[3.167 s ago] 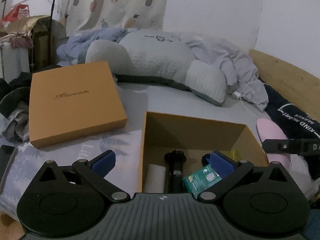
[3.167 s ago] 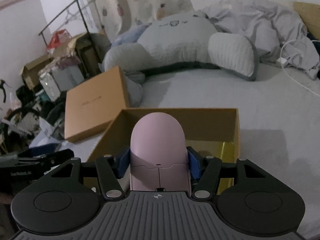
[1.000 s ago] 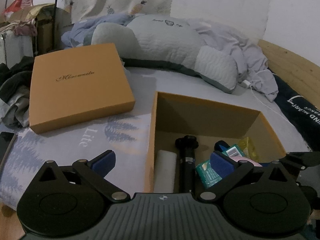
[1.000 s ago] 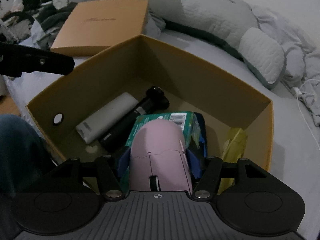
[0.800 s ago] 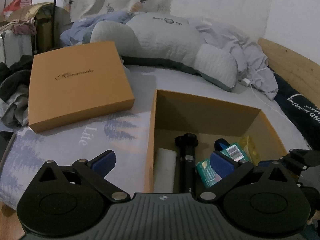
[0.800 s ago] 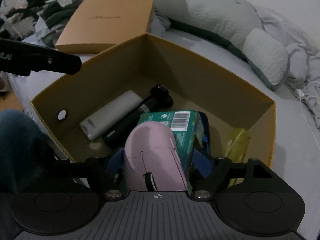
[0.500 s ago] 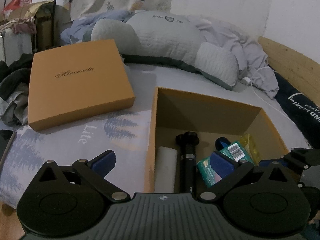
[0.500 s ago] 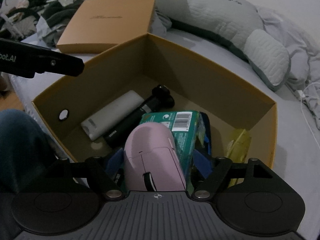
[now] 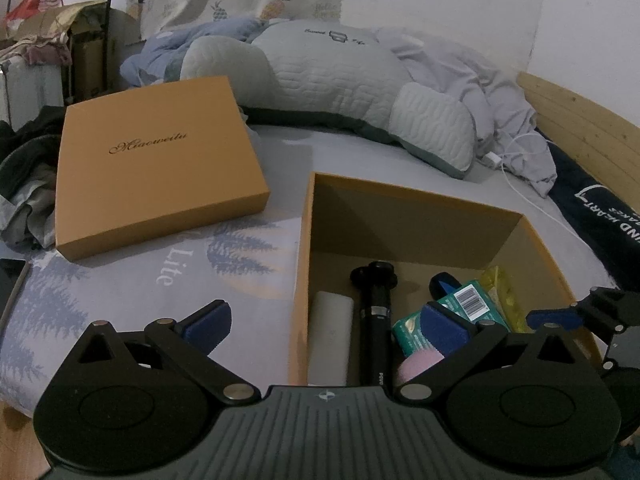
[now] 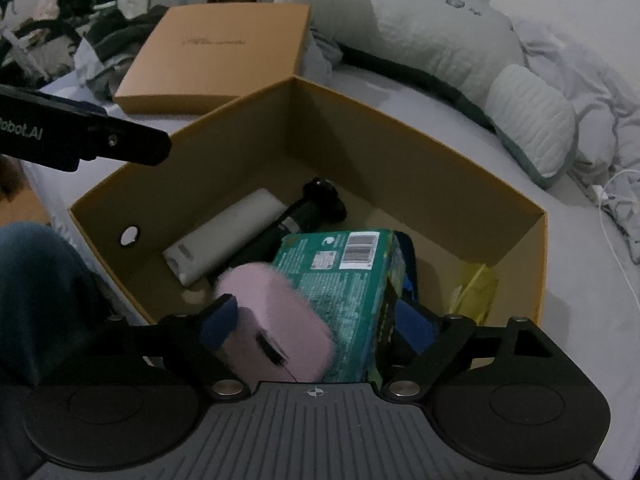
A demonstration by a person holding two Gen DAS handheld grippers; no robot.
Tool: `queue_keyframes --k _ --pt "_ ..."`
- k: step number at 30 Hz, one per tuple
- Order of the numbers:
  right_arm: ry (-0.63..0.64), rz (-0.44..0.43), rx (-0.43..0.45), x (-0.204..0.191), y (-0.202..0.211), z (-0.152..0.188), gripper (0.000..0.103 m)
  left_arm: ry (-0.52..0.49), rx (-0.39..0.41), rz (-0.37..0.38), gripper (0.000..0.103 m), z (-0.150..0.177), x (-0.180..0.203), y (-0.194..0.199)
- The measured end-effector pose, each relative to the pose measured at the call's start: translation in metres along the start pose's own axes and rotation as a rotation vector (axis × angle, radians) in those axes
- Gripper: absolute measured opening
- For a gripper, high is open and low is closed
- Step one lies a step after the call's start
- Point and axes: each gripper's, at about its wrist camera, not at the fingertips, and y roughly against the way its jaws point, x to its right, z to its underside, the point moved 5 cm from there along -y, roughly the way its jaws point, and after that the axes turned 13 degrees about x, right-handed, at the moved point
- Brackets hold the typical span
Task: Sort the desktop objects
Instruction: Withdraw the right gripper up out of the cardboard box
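Both grippers are holding their fingers wide: the right gripper [image 10: 316,322] is hovering over the box [image 10: 420,148], with the pink mouse [image 10: 276,324] lying loose between them. Left gripper [image 9: 324,326] is empty at the box's 9 o'clock rim.

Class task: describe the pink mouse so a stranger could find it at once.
Find the open orange box on the bed. At its near edge, beside the green carton, lies the pink mouse. It is the only pink, rounded thing there.

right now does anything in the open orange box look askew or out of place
Yes: the pink computer mouse sits tilted, leaning against the green barcoded carton rather than flat on the floor of the orange cardboard box. It looks blurred, as if dropping from the right gripper, whose jaws are open.
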Motion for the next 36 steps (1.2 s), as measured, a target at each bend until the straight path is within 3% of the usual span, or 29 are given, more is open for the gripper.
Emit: queue_keyframes --k 12,19,31,36 --pt "-0.022 0.018 0.015 0.009 0.003 -0.001 0.088 -0.005 -0.003 0.003 0.103 -0.001 -0.001 -0.001" --pt "-0.098 0.048 0.056 0.023 0.007 -0.006 0.089 -0.007 -0.004 0.007 0.103 -0.001 -0.003 -0.003" --pt "-0.298 0.078 0.110 0.048 0.014 -0.011 0.099 -0.009 -0.005 0.009 0.103 -0.002 -0.007 -0.007" --pt "-0.324 0.090 0.127 0.052 0.016 -0.011 0.103 -0.008 -0.002 0.010 0.103 -0.003 -0.008 -0.007"
